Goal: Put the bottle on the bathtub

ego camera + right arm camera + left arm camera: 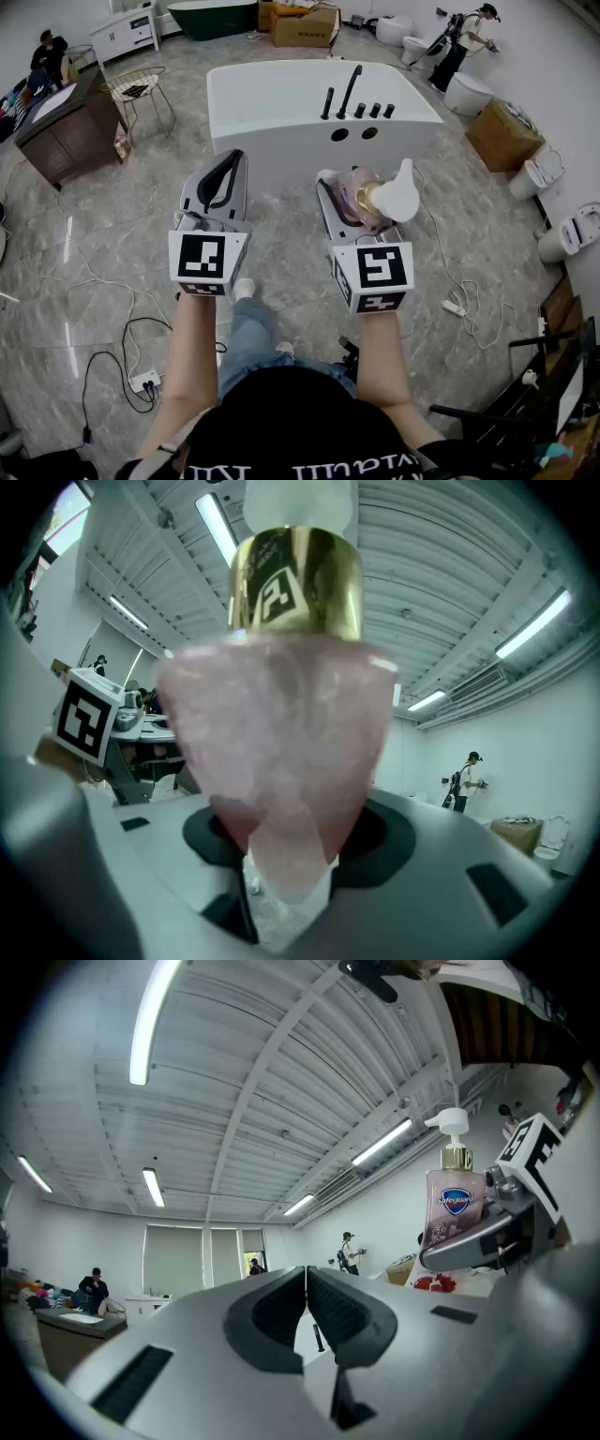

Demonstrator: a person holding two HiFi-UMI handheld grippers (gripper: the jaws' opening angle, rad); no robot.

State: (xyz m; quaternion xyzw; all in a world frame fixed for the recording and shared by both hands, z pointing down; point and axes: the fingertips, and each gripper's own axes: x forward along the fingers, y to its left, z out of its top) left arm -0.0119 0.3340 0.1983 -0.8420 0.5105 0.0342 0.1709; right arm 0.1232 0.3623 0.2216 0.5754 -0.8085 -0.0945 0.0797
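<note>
The right gripper (345, 189) pinches a pink pump bottle (382, 197) with a gold collar and white pump. It holds the bottle in the air just short of the white bathtub's (272, 141) near edge, toward its right corner, below the black faucet (349, 91). Beside it, the left gripper (228, 173) has its jaws pressed together on nothing.

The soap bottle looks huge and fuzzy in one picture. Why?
Right gripper view: the soap bottle sits very near the wide-angle lens, so it looks swollen and blurry; left gripper view: it is farther away, small, with a sharp label.
</note>
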